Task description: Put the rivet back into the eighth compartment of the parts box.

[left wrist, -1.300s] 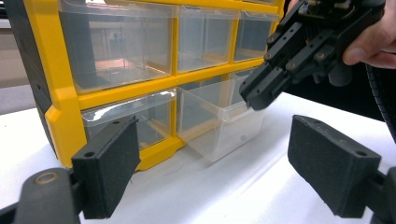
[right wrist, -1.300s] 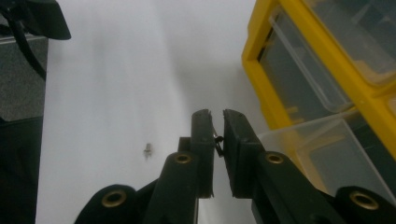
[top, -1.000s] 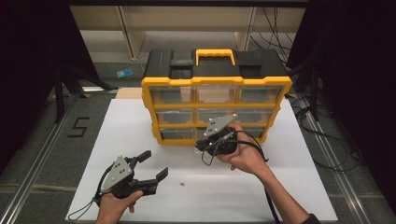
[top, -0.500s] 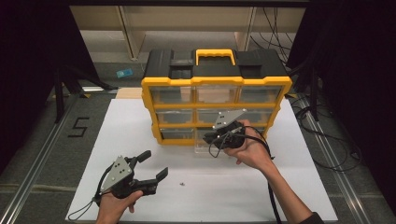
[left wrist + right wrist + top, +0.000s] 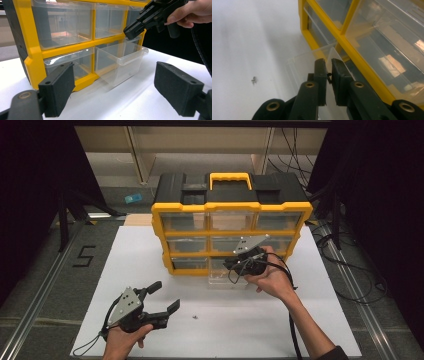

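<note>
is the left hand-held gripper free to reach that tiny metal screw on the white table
Probably yes: the left hand-held gripper is open, and only bare white table lies between it and the tiny metal screw.

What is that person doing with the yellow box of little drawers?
A person holds a gripper in each hand. The right gripper is at a clear drawer in the bottom row of the yellow organizer, jaws shut on its wall; the drawer sticks partway out. The left gripper waits open above the white table, near a tiny screw.
</note>
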